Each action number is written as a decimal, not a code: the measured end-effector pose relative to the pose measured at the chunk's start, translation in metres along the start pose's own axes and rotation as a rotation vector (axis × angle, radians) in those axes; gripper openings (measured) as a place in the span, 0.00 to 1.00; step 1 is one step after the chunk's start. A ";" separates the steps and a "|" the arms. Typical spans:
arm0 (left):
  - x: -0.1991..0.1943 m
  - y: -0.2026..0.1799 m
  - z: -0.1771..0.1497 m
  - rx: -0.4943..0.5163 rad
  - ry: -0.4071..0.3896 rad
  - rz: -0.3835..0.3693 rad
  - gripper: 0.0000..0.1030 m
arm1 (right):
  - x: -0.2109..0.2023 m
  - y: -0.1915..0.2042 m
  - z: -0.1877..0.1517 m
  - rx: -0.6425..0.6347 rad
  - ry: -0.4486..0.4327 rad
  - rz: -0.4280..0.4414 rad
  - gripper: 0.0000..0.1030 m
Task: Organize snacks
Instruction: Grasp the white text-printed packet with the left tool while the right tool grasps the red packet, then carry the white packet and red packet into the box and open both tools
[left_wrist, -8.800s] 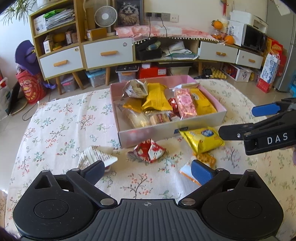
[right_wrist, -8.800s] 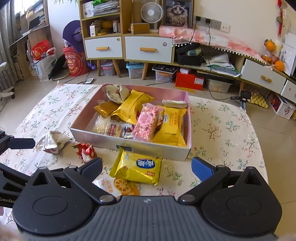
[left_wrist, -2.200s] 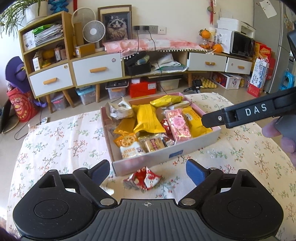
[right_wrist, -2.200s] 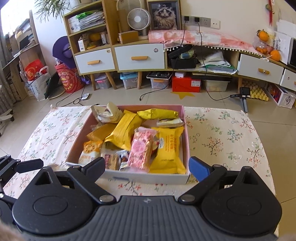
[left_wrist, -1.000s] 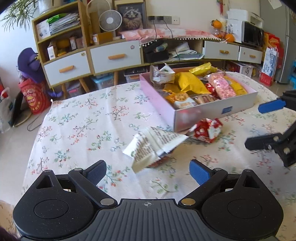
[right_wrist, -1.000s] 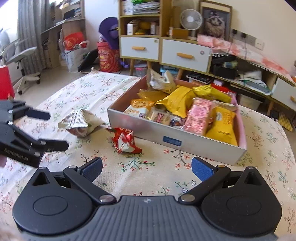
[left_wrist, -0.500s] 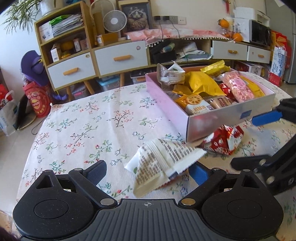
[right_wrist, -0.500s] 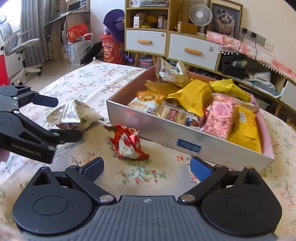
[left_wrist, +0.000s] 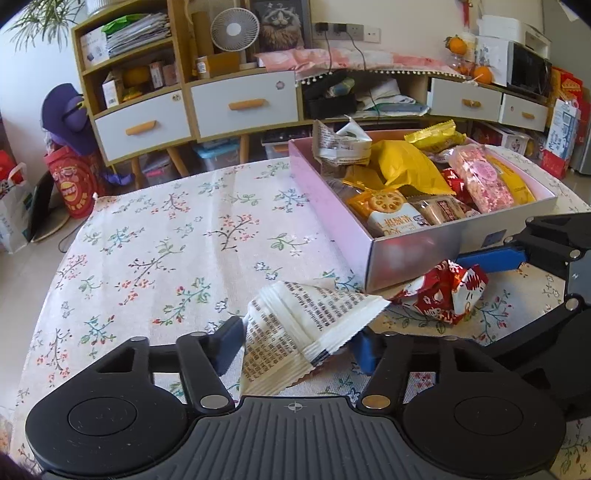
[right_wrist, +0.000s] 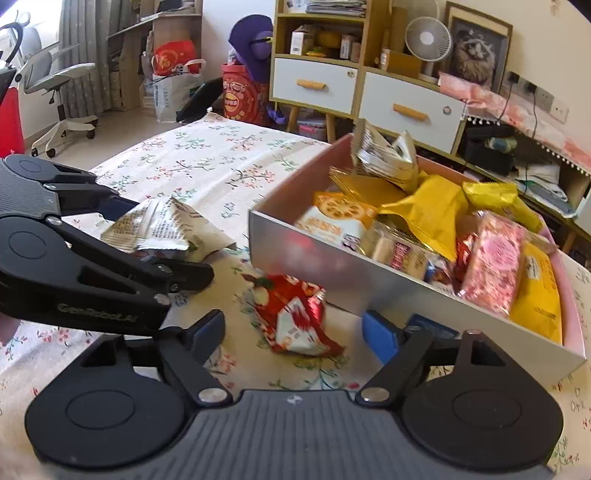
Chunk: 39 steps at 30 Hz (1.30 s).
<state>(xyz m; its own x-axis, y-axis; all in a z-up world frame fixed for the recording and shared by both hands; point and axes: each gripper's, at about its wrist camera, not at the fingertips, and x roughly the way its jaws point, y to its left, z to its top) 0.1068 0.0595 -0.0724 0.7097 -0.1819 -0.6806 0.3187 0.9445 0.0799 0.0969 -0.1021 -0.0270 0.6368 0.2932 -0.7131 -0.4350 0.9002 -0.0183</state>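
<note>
I am holding my left gripper (left_wrist: 295, 345) low over the floral tablecloth (left_wrist: 166, 251), with the crinkled white snack packet printed with dark text (left_wrist: 306, 332) sitting between its blue-padded fingers (left_wrist: 229, 341). Its jaws have just been closing, and the left pad is touching the packet's edge while the right pad is half hidden behind the packet's sealed corner, so I cannot tell whether the grip is firm. In the right wrist view the same packet (right_wrist: 166, 229) is lying between the left gripper's black fingers (right_wrist: 177, 275), near the corner of the box.

My right gripper (right_wrist: 293, 330) is reaching toward the crumpled red and white foil snack packet (right_wrist: 295, 317), which is lying on the cloth just beside the front wall of the shallow pink and silver cardboard box (right_wrist: 332, 273). Its jaws have just been closing as well; the packet is sitting between the blue pads, but neither pad is touching it, so the gripper is standing open around it.

The box (left_wrist: 413, 254) is holding a pile of snacks: yellow pouches (left_wrist: 410, 170), a pink speckled packet (left_wrist: 480, 177), an orange cracker packet (left_wrist: 388, 206) and another white printed packet (left_wrist: 340, 142) leaning at its far corner.
</note>
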 end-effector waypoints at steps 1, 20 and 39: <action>-0.001 0.001 0.001 -0.006 -0.001 0.001 0.53 | 0.000 0.000 0.001 0.005 0.001 0.002 0.74; -0.013 0.017 0.004 -0.107 0.046 0.019 0.49 | -0.004 0.002 0.008 -0.029 0.014 -0.001 0.32; -0.034 0.021 0.019 -0.185 0.056 0.009 0.49 | -0.023 -0.009 0.024 0.026 0.001 0.039 0.32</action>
<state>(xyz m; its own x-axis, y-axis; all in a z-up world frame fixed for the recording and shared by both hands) 0.1015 0.0799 -0.0335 0.6743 -0.1622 -0.7204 0.1875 0.9812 -0.0455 0.1014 -0.1094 0.0068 0.6190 0.3283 -0.7135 -0.4430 0.8961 0.0280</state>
